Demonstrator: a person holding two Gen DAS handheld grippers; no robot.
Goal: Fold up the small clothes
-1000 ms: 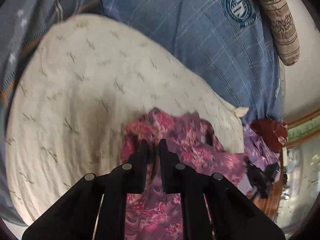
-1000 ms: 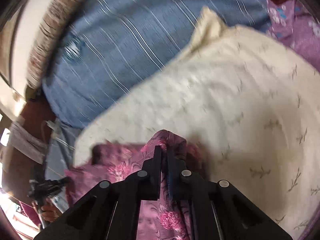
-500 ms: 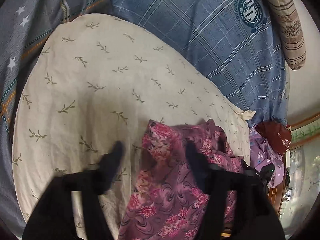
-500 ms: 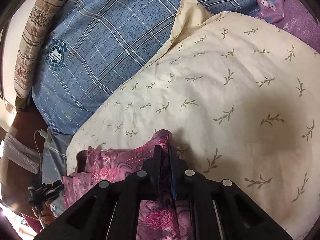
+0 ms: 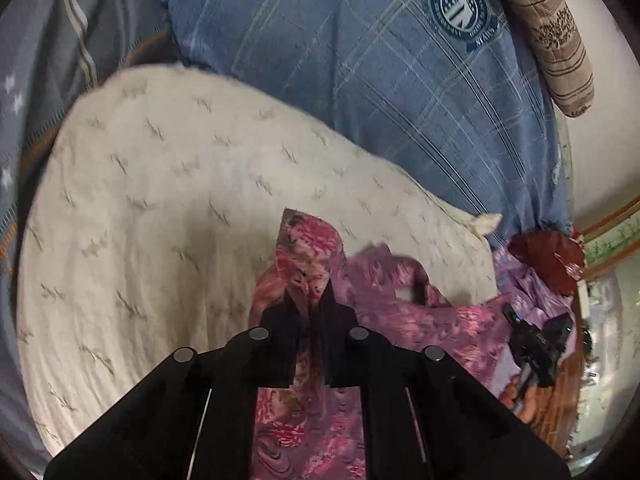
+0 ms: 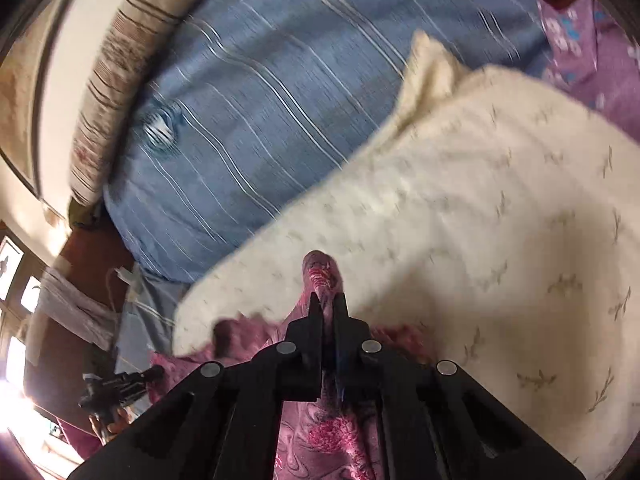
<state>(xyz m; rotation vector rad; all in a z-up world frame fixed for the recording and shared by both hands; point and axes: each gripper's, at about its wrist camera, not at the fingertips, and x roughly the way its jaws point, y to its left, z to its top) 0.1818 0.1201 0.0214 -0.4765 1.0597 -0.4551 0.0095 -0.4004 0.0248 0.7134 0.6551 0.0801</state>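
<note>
Pink floral garment [image 5: 308, 248] pinched at two corners
Left tongs [image 5: 310, 300] just re-clamped, right tongs [image 6: 328, 304] pinching too; next, lift and fold over the cream pillow [image 5: 168, 200].

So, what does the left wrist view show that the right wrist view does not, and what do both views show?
Only the left wrist view shows the grey star-print bedding at the left edge and the crest on the blue plaid cover sharply.

Only the right wrist view shows the white cloth hanging at the lower left and bright windows beside it.

Both show the pink floral garment on the cream pillow. The left gripper, which has just been closing, and the right gripper each pinch a fold of it.
</note>
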